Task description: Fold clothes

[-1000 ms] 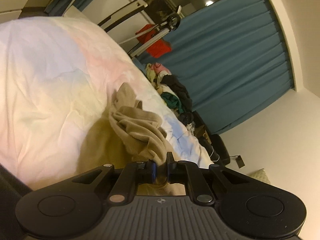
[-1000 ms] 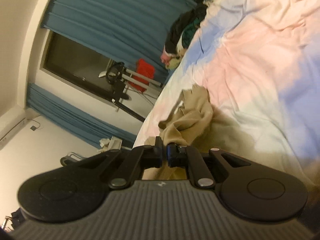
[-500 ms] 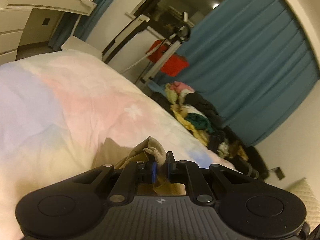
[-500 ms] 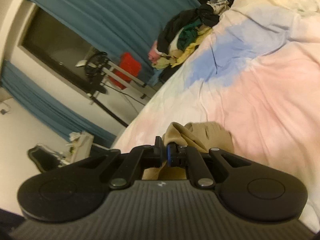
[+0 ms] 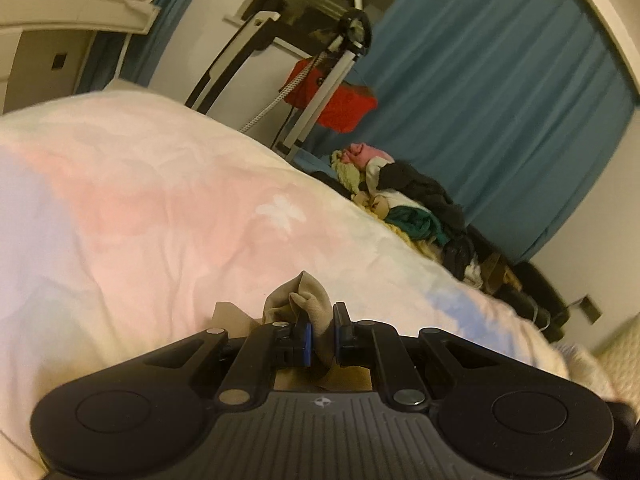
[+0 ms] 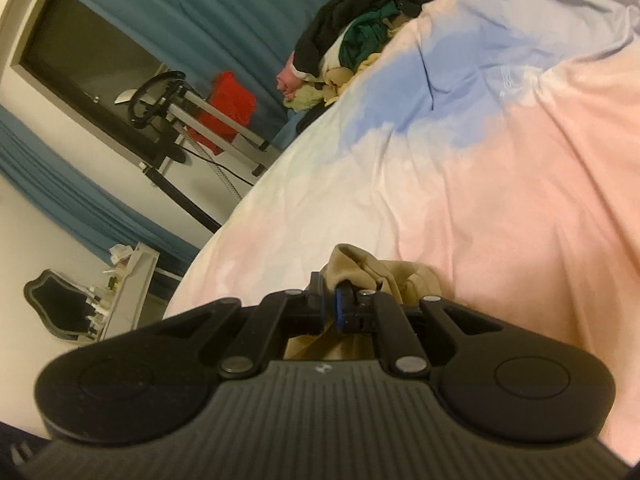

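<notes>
A pastel bedspread point(image 5: 160, 220) is filling both views, with blue curtains point(image 5: 500, 100) at twelve o'clock and a laundry heap point(image 5: 408, 204) at two. The left gripper point(image 5: 322, 334) is pinching a beige garment point(image 5: 304, 296); the right gripper point(image 6: 330, 306), jaws easing apart, is gripping another bunch. The fold appears underway; next comes laying the edges flat.

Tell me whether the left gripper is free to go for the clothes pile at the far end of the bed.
Probably not yet. The left gripper is shut on the tan garment, so it would drag that along. The bed between it and the clothes pile looks clear otherwise.
</notes>
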{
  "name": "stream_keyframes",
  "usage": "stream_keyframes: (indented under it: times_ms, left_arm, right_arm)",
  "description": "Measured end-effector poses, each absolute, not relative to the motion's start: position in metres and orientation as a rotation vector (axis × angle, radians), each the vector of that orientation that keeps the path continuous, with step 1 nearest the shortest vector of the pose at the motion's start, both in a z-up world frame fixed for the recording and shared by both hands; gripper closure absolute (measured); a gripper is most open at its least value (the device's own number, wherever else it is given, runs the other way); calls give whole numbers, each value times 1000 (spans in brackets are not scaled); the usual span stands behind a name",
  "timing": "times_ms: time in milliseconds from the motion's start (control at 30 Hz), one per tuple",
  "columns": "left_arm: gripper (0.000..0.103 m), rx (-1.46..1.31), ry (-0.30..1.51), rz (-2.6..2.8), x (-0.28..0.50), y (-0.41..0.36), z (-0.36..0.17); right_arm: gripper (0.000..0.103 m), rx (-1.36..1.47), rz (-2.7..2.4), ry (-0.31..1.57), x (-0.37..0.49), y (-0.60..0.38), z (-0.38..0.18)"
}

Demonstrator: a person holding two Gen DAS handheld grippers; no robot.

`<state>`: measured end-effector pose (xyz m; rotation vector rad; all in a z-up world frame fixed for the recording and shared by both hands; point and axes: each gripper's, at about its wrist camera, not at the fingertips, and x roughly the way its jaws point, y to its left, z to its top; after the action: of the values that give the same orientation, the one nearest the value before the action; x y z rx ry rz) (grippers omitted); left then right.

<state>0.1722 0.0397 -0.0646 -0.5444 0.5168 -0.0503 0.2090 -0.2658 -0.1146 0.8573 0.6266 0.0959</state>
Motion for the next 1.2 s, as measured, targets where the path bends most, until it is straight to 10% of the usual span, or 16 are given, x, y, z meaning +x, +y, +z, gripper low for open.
stream_keyframes:
  times_ms: [133, 233, 267, 333, 533, 733, 1200]
  left_arm:
    - [90, -543, 535, -76, 174, 42, -67]
    - [55, -497, 546, -126, 170, 38, -64]
    - [38, -480, 538, -135, 167, 36, -63]
    - [21, -438, 524, -130, 159, 29, -58]
    - [12, -284, 515, -167, 132, 5, -51]
    - [12, -181, 571, -166, 126, -10, -63]
    - [12, -47, 611, -122, 146, -15, -87]
  right_arm:
    - [83, 787, 110, 661, 212, -262, -109]
    - [17, 782, 183, 639, 202, -260, -100]
    - [12, 775, 206, 630, 196, -259, -96]
    - [14, 735, 238, 621, 181, -254, -88]
    - [13, 554, 239, 587, 131, -241, -74]
    - [62, 312, 230, 594, 143, -214, -80]
    - [63, 211, 201, 629, 184, -194, -118]
